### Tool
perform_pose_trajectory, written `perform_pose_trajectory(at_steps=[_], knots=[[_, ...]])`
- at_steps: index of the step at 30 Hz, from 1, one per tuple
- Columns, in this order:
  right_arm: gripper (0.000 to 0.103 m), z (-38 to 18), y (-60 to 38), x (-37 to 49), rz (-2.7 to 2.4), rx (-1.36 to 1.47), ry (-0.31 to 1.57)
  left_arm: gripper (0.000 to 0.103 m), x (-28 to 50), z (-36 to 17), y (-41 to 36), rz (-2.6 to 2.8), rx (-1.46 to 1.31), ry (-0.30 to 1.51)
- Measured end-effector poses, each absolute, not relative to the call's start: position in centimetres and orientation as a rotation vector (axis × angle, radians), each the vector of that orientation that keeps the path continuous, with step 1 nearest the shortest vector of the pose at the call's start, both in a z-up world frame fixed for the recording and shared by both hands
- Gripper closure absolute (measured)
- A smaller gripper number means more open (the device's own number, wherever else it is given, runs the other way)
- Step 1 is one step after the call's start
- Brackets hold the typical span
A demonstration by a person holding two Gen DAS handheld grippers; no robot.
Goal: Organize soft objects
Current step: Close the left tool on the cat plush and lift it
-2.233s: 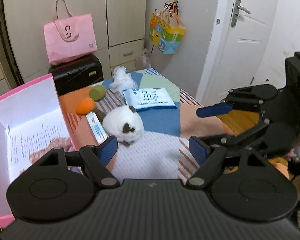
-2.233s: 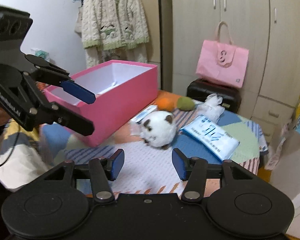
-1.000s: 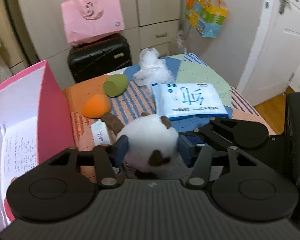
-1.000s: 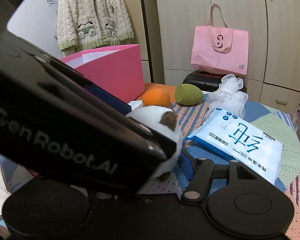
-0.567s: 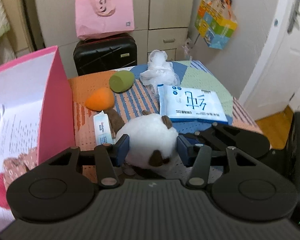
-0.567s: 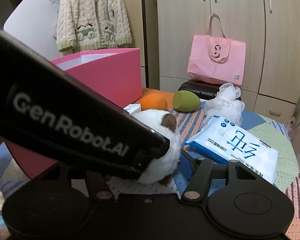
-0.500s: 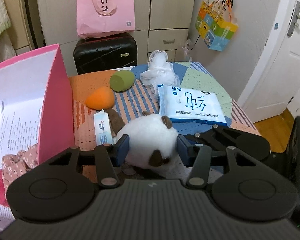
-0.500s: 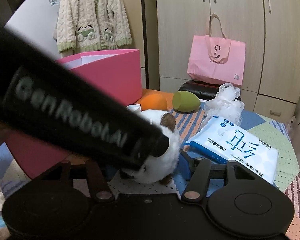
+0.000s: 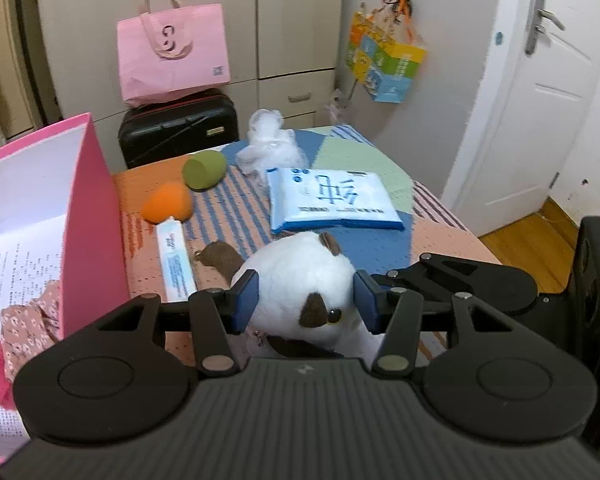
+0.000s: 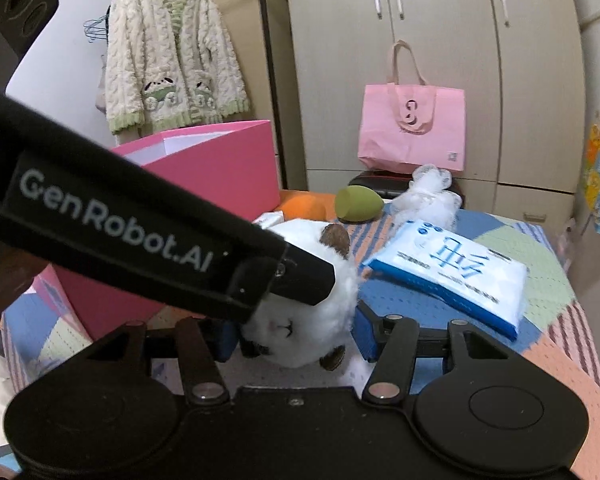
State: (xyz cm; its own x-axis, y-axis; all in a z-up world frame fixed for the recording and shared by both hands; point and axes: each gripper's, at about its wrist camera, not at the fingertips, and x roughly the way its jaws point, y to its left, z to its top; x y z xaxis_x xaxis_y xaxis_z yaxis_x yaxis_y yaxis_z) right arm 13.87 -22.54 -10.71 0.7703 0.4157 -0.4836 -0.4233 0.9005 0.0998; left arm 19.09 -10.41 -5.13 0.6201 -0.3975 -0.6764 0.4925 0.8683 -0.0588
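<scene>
A white plush toy [image 9: 300, 280] with brown ears sits between the blue pads of my left gripper [image 9: 306, 304], which is shut on it above the patchwork cloth. In the right wrist view the same plush toy [image 10: 304, 320] also sits between the pads of my right gripper [image 10: 294, 334], and the left gripper's black finger crosses in front of it. An open pink box [image 9: 88, 216] stands at the left with soft pink items inside. An orange sponge [image 9: 167, 208], a green sponge [image 9: 204, 169], a white mesh puff [image 9: 270, 146] and a wipes pack [image 9: 330, 200] lie on the cloth.
A white tube [image 9: 175, 258] lies beside the pink box. A black suitcase [image 9: 178, 132] with a pink tote bag [image 9: 172, 56] stands behind the table. A white door [image 9: 540, 100] is at the right. A knitted cardigan [image 10: 168, 60] hangs on the wall.
My left gripper moved in from above the cloth and closed on the plush toy. The right gripper came up close around it too. The toy has risen slightly.
</scene>
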Motion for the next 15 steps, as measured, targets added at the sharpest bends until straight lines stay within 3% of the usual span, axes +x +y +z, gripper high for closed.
perform_pose_trajectory(at_steps=[15], knots=[[0.042, -10.6, -22.9, 10.7, 0.456, 0.106, 0.542, 0.052, 14.9, -5.9, -9.5, -0.574, 0.151, 0.696]])
